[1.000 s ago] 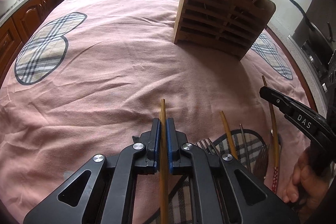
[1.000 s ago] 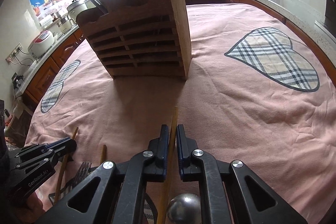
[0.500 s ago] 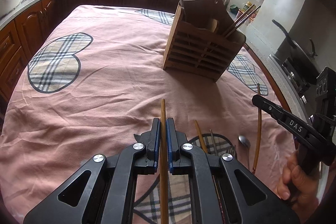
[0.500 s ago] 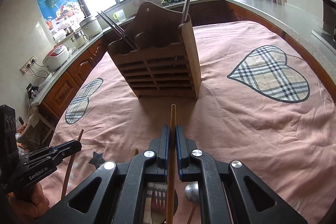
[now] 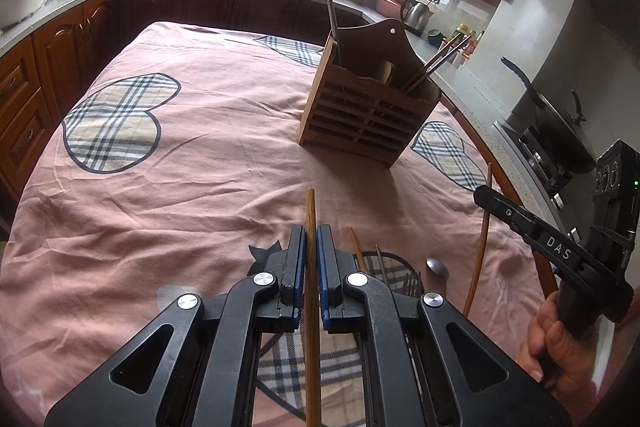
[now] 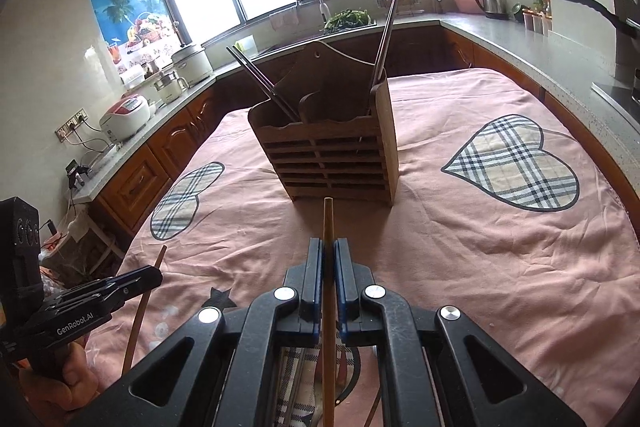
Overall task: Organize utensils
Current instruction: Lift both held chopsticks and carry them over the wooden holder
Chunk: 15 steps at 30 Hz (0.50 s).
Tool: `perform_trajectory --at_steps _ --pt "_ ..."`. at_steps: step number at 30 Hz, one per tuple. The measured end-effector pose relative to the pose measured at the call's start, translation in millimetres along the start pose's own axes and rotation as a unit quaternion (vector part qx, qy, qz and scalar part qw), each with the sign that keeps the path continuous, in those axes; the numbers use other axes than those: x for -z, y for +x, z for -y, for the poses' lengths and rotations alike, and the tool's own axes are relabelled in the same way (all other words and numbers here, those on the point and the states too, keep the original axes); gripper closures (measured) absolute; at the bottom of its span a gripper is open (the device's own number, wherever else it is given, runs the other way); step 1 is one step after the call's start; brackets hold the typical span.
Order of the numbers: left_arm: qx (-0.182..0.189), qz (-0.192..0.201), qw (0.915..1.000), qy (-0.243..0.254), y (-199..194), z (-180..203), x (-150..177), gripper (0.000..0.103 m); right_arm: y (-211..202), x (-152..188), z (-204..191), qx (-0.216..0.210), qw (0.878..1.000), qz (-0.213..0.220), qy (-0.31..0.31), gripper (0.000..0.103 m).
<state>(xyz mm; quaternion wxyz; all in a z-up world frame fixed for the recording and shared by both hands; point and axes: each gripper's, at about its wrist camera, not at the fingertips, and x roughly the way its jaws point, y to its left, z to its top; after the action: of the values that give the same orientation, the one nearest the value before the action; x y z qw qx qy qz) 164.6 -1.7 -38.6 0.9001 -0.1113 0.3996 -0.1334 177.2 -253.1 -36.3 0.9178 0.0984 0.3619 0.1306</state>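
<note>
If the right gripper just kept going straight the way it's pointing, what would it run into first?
Probably the wooden utensil holder. The right gripper, shut on a wooden chopstick, points at its slatted front, with only pink tablecloth between. The chopstick tip would likely touch first, though the height is hard to judge.

The lower end of the thin wooden chopstick [image 5: 311,327] runs off the left wrist view's bottom edge, the black gripper body hides most of the steel fork [image 5: 412,281] lying on the pink cloth, and the slatted wooden utensil holder [image 6: 332,155] conceals the lower lengths of its dark chopsticks [image 6: 262,87].
</note>
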Motion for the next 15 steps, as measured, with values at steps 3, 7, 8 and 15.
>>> perform_trajectory --at_steps 3,7,8,15 --pt "0.005 0.004 1.0 0.001 -4 2 0 0.098 -4 1 -1 -0.003 1.0 0.002 0.0 0.097" --pt "0.011 0.01 0.9999 0.005 -10 6 -1 0.098 -8 2 -2 -0.003 1.0 0.006 -0.001 0.097" --pt "0.013 0.012 0.9998 0.006 -11 7 -1 0.098 -9 2 -2 -0.003 1.0 0.007 -0.001 0.097" --pt "0.017 0.018 0.9996 0.011 -15 9 0 0.098 -16 0 -5 -0.006 1.0 0.016 -0.005 0.097"
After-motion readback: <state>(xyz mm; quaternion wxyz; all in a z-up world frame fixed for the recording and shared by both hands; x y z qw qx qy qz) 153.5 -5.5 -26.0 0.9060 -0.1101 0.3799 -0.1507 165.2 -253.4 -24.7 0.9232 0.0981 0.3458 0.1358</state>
